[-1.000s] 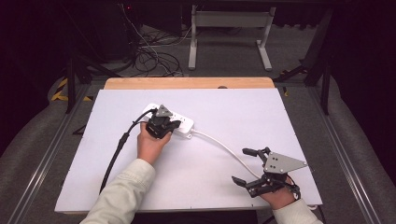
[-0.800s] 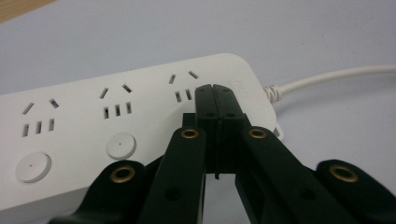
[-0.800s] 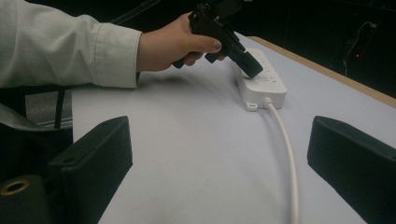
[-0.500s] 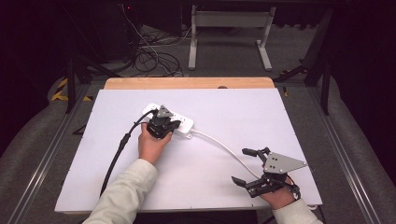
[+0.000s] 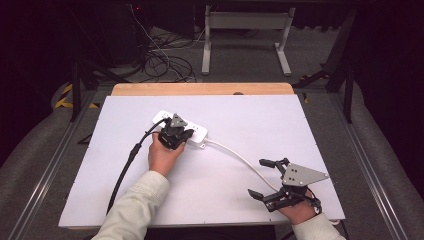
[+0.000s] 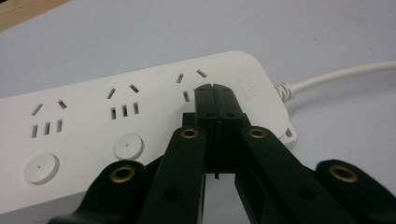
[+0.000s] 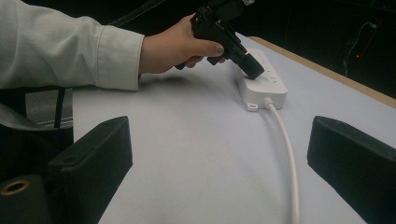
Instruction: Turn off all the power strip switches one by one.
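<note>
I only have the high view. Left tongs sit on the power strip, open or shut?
Observer: Shut. In the left gripper view the left tongs have both jaws pressed together, nothing between them, tips on the power strip near the socket closest to the cord end.
Operator: Any button under the tips?
Observer: Two round buttons show further along the strip; the spot beneath the tips is hidden.
Operator: Right tongs?
Observer: The right tongs are wide open, holding nothing, with the white cord running between the jaws on the table.

White power strip (image 5: 192,134), white cable (image 5: 239,157), black jaws.
</note>
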Demonstrator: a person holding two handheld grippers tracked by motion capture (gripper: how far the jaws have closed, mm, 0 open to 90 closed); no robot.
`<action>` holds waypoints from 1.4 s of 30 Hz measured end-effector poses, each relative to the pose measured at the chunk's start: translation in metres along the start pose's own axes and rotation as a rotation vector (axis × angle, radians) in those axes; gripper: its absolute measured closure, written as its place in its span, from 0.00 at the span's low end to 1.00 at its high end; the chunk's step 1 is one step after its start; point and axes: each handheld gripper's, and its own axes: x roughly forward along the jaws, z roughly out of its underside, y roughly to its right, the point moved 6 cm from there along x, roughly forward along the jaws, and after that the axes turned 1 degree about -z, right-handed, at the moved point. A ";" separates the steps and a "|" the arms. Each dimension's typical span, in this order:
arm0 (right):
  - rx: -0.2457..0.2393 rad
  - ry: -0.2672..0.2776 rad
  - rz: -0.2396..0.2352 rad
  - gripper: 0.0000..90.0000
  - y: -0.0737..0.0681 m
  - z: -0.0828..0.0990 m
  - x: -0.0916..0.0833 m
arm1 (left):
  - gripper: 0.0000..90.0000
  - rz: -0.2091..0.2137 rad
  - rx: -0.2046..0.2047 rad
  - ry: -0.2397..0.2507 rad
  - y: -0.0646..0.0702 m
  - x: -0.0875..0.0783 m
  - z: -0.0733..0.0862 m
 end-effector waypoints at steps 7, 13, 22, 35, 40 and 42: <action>-0.002 -0.004 0.001 0.08 0.000 0.000 0.000 | 1.00 -0.021 0.006 -0.006 0.002 0.000 0.000; -0.003 -0.004 0.002 0.08 0.000 0.000 0.000 | 1.00 -0.044 0.017 -0.010 0.005 0.001 0.000; -0.001 0.000 0.002 0.08 -0.001 -0.001 -0.001 | 1.00 -0.020 -0.027 -0.007 0.001 -0.003 -0.002; -0.001 0.003 0.010 0.08 0.001 -0.001 -0.001 | 1.00 0.017 0.047 0.121 0.011 -0.062 -0.026; -0.002 0.003 0.013 0.08 0.001 -0.001 -0.001 | 0.81 0.026 0.045 0.155 0.018 -0.072 -0.029; 0.001 0.003 0.014 0.08 0.002 -0.001 -0.002 | 0.68 0.058 0.048 0.172 0.022 -0.079 -0.029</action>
